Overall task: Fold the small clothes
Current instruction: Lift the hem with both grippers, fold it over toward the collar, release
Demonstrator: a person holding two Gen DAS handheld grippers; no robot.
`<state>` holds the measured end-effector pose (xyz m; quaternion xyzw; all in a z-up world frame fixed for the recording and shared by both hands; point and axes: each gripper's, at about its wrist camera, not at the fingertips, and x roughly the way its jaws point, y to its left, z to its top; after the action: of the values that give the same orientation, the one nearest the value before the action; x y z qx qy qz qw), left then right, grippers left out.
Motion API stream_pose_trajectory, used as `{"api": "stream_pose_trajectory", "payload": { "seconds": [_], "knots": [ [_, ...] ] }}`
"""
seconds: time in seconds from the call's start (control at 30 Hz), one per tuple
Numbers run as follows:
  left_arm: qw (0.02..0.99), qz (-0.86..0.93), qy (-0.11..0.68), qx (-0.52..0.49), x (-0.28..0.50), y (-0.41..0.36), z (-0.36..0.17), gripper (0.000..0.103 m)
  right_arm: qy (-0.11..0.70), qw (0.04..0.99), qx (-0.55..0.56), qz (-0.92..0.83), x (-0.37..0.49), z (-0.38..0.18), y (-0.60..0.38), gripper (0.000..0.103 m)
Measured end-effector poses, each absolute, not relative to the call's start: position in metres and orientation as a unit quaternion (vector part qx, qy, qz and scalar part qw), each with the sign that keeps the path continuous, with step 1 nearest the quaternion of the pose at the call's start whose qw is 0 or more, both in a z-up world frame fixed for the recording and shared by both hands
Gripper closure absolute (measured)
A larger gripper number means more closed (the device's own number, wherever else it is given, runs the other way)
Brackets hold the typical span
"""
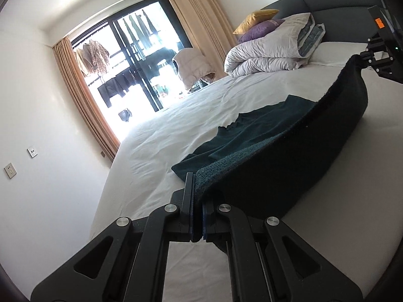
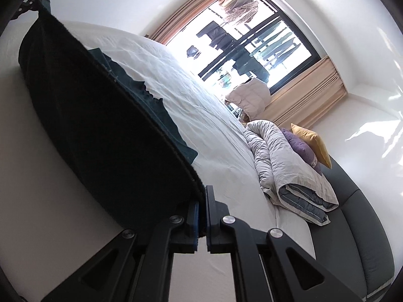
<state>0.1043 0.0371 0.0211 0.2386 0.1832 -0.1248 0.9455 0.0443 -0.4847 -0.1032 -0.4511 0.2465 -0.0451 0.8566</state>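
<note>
While a rolled duvet and two cushions are lying at the bed's headboard end, the dark garment is hanging stretched above the bed's sheet; the left gripper and right gripper are each pinching one corner, tilting slightly downward.

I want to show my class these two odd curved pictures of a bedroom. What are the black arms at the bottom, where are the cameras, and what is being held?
A person holds a two-finger claw in each hand, with a wide-angle camera on each looking along its fingers. One picture is from the left claw, the other from the right claw. Both are shut on one edge of a dark green cloth, lifted and stretched between them above the white bed. Its lower part lies on the bed. A folded quilt and cushions sit by the headboard.
</note>
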Motion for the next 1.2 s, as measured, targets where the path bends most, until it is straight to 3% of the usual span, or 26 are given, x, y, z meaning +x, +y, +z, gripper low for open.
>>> {"api": "stream_pose_trajectory", "payload": {
  "seconds": [0.53,0.93,1.2],
  "knots": [
    [0.937,-0.133,0.253,0.203,0.253,0.039,0.03,0.1,0.3,0.847,-0.439,-0.027,0.174,-0.114,-0.481,0.1],
    [0.901,-0.136,0.39,0.13,0.393,0.054,-0.027,0.1,0.383,0.834,-0.397,-0.015,0.281,-0.158,-0.489,0.1],
    [0.884,-0.138,0.43,0.12,0.447,0.051,-0.06,0.1,0.434,0.833,-0.343,0.004,0.343,-0.173,-0.507,0.1]
  ]
}}
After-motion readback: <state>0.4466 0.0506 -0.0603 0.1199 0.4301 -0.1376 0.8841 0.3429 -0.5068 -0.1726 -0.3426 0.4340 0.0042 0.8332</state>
